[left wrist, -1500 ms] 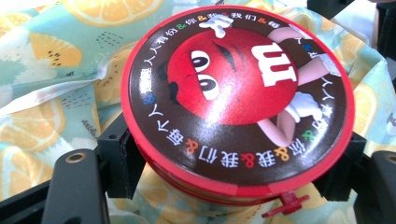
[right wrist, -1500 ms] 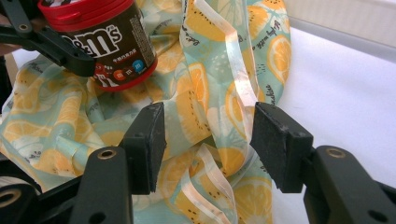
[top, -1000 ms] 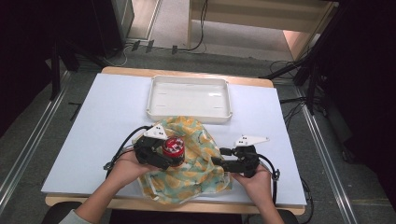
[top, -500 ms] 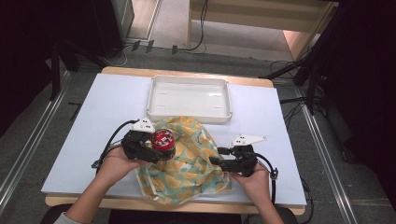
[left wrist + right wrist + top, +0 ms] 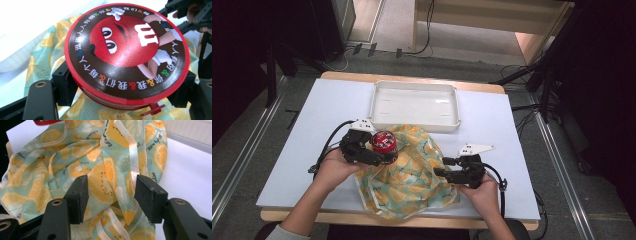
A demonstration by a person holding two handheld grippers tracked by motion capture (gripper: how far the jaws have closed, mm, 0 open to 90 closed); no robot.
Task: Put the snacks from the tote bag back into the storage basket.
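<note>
between the left gripper's (image 5: 125,92) pinching fingers (image 5: 63,85), a red round tin (image 5: 125,52); right gripper's (image 5: 111,195) fingers spread

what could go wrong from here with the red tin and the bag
1. The left gripper holds the round red tin only by its rim, off the table; the smooth wall might slip out.
2. The right gripper stands open around a fold of the lemon-print bag, not pinching it, so the bag may shift or sag.
3. The white tray sits just beyond; a swing of the tin could knock it.
</note>
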